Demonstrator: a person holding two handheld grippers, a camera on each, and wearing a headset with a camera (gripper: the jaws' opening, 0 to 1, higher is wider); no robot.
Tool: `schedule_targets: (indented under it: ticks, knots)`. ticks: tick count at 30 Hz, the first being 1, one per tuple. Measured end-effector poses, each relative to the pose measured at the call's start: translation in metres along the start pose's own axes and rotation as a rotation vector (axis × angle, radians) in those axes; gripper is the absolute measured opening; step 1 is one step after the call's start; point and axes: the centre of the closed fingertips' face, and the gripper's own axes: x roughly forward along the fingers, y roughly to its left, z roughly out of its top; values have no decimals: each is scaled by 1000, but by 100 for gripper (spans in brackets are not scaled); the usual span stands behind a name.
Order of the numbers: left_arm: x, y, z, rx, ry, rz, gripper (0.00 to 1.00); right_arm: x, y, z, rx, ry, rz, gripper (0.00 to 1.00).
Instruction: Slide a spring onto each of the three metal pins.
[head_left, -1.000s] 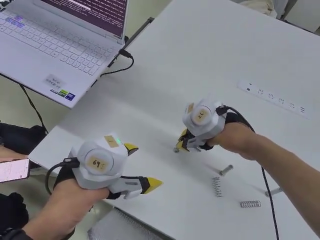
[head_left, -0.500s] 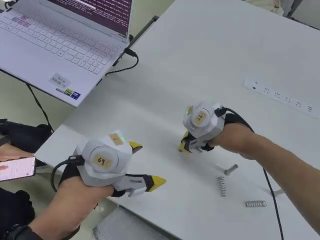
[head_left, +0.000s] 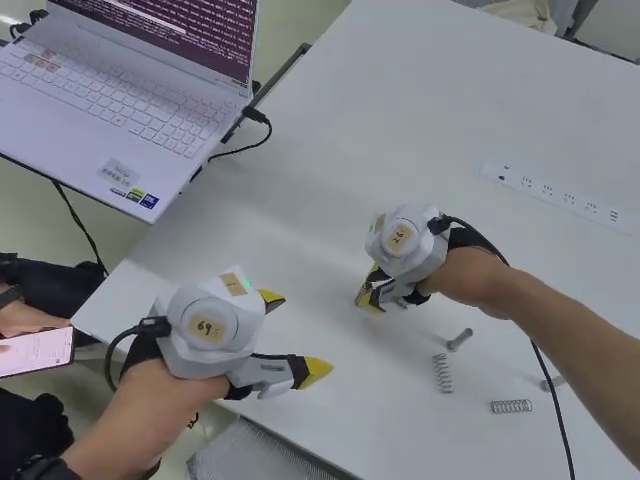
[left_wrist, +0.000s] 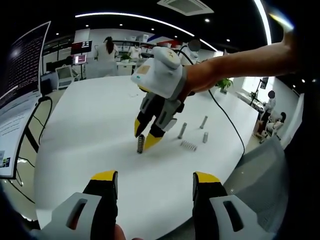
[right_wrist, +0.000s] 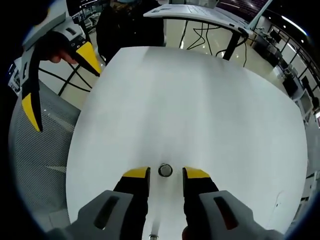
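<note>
On the white table (head_left: 420, 120) a metal pin wearing a spring (left_wrist: 141, 144) stands upright. My right gripper (head_left: 368, 298) points down at it, its yellow tips slightly apart on either side. From above, the pin's round head (right_wrist: 165, 170) sits in the gap of the right gripper (right_wrist: 165, 175), touching neither jaw. A bare pin (head_left: 459, 339) and two loose springs (head_left: 441, 372) (head_left: 510, 405) lie to the right. My left gripper (head_left: 291, 334) hovers open at the near table edge, holding nothing.
A laptop (head_left: 130, 90) sits at the far left with a black cable (head_left: 235, 140) plugged in. A white power strip (head_left: 555, 195) lies at the far right. A hand holds a phone (head_left: 35, 352) below the table's left edge.
The pin that showed beside the right gripper's tips a second ago is now hidden under that gripper in the head view. The left gripper has barely moved.
</note>
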Motion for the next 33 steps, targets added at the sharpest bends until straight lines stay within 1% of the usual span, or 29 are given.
schedule_targets:
  ticks: [4, 9, 14, 19, 22, 28, 33]
  knots:
    - [0, -4, 2, 8, 0, -1, 56, -9, -3, 4, 16, -29, -19, 26]
    - [-1, -6, 5, 15, 0, 2, 56, -20, -6, 0, 29, -40, -44, 27]
    - [-3, -5, 8, 19, -6, 10, 55, -32, -4, -4, 43, -52, -75, 28]
    - [-4, -6, 9, 14, -14, 17, 55, -41, -1, -15, 62, -49, -99, 28]
    - [-4, -10, 9, 14, -17, 17, 55, -46, 2, -23, 69, -40, -112, 28]
    - [-5, -15, 8, 13, -19, 17, 55, -58, 10, -35, 93, -44, -137, 29]
    - [-6, -18, 10, 14, -23, 19, 55, -69, 16, -46, 113, -50, -165, 29]
